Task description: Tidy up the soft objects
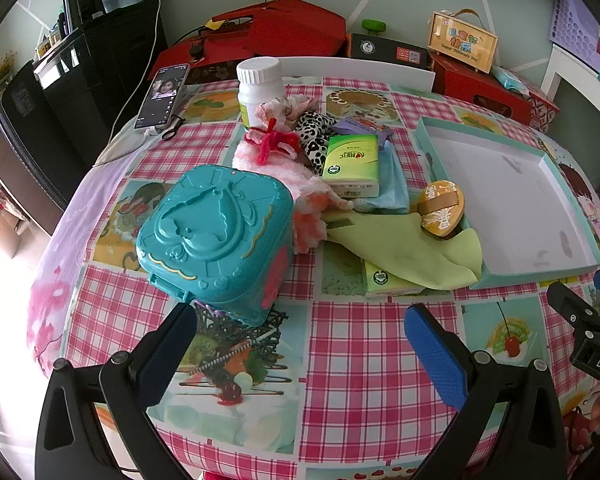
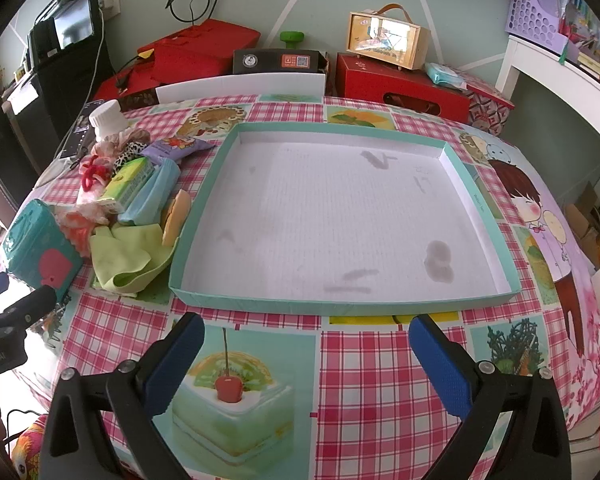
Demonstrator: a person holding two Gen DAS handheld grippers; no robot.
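Soft objects lie heaped on the desk (image 1: 352, 360) toward its far left: a pink knitted piece (image 1: 276, 160) with red yarn, a spotted fabric (image 1: 316, 136), a green tissue pack (image 1: 352, 164) resting on a light blue cloth (image 1: 392, 184), and a green cloth (image 1: 404, 248) draped over a second tissue pack (image 1: 384, 282). A yellow disc (image 1: 440, 208) leans against the left wall of the shallow teal tray (image 2: 340, 306), which holds nothing. A teal plastic case (image 1: 216, 236) sits just left of the heap; a white bottle (image 1: 260, 88) stands behind it. The left tool (image 1: 300, 344) hovers spread apart before the case; the right tool (image 2: 306, 354) hovers spread apart before the tray.
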